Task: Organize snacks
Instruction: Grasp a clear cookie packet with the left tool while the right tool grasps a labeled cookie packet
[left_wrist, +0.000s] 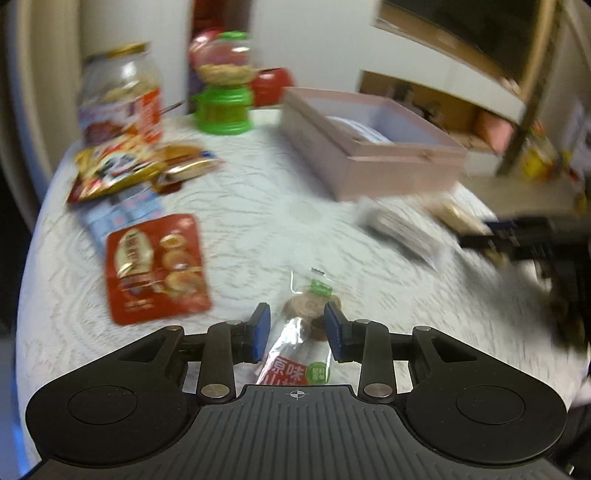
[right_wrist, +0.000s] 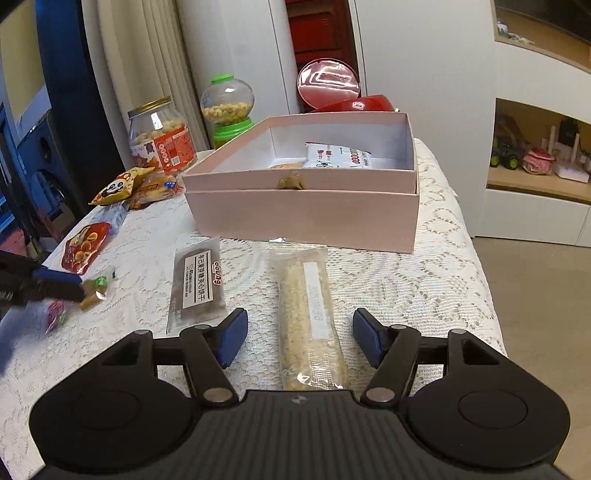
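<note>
Pink box; white lace-patterned tablecloth; red snack packet; green-based dispenser; blue gripper pads.

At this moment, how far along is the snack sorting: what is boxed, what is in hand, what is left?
Early. Done: the pink box holds a white packet and something tan beside it. In hand: nothing gripped; the left gripper stands open around a clear packet of round snacks, the right gripper open around a long oat bar. Left: both of those, the brown biscuit pack, the red pouch and the pile by the jar.

White lace tablecloth — toy tractor on a wall shelf.
</note>
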